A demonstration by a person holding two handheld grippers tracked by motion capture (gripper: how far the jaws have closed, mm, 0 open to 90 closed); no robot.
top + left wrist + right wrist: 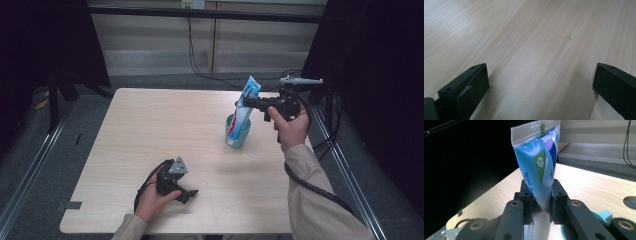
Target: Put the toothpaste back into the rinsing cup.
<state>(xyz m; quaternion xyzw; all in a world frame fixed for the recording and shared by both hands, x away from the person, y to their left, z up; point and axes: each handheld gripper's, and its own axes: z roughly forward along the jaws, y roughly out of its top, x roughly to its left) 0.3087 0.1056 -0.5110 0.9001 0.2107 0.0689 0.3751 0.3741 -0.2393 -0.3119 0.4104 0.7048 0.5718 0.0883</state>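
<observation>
A blue and white toothpaste tube (244, 107) stands tilted with its lower end inside a teal cup (237, 137) on the right half of the table. My right gripper (248, 102) is shut on the tube's upper half, coming at it from the right. In the right gripper view the two black jaws pinch the tube (539, 167) flat, its crimped end pointing up, and the cup's rim (604, 215) shows below at the right. My left gripper (188, 193) rests low on the table near the front edge, open, with bare wood between its fingers (475, 82).
The light wooden table (165, 125) stretches wide to the left and back of the cup. Black cables (200, 65) hang behind the table's far edge. A metal rail (30, 165) runs along the floor at the left.
</observation>
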